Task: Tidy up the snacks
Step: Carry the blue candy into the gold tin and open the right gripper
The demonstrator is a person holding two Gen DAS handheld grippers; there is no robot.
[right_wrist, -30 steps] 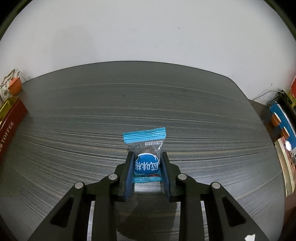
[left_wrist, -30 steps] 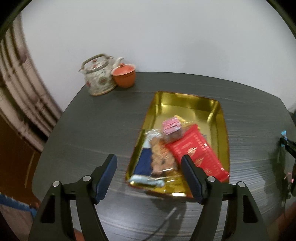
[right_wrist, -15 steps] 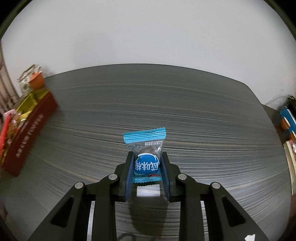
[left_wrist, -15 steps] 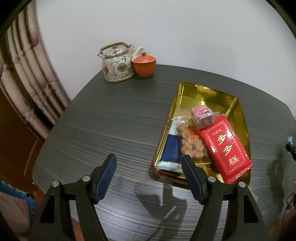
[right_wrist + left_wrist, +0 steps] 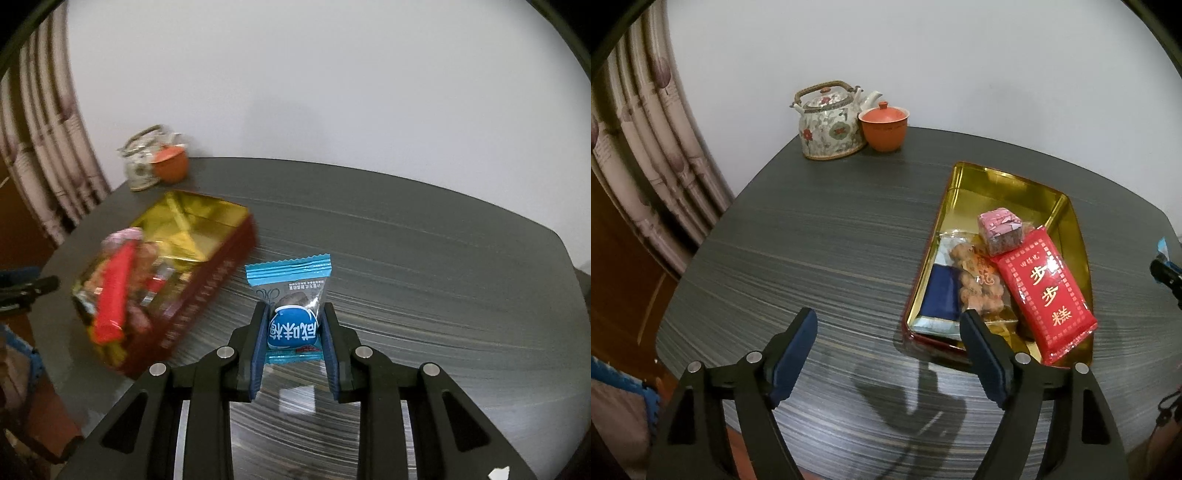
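Observation:
A gold-lined tray [image 5: 1004, 184] with dark red sides [image 5: 207, 288] sits on the dark table. In it lie a red packet [image 5: 1045, 295], a pink wrapped cube [image 5: 1000, 230], a clear bag of brown snacks [image 5: 979, 284] and a dark blue packet [image 5: 940, 293]. My left gripper [image 5: 888, 328] hovers over the table just left of the tray's near corner; its jaws are opening and nothing is between them. My right gripper [image 5: 293, 325] is shut on a small blue snack packet [image 5: 290, 295], held above the table to the right of the tray.
A floral teapot [image 5: 831, 122] and an orange lidded cup [image 5: 884, 127] stand at the table's far left corner by the wall. A curtain [image 5: 639, 147] hangs at the left. The table's near edge runs just below my left gripper.
My right gripper carried the blue packet up and leftward, bringing the tray into its view. My left gripper drew left off the tray, then held still, and its jaws widened slightly.

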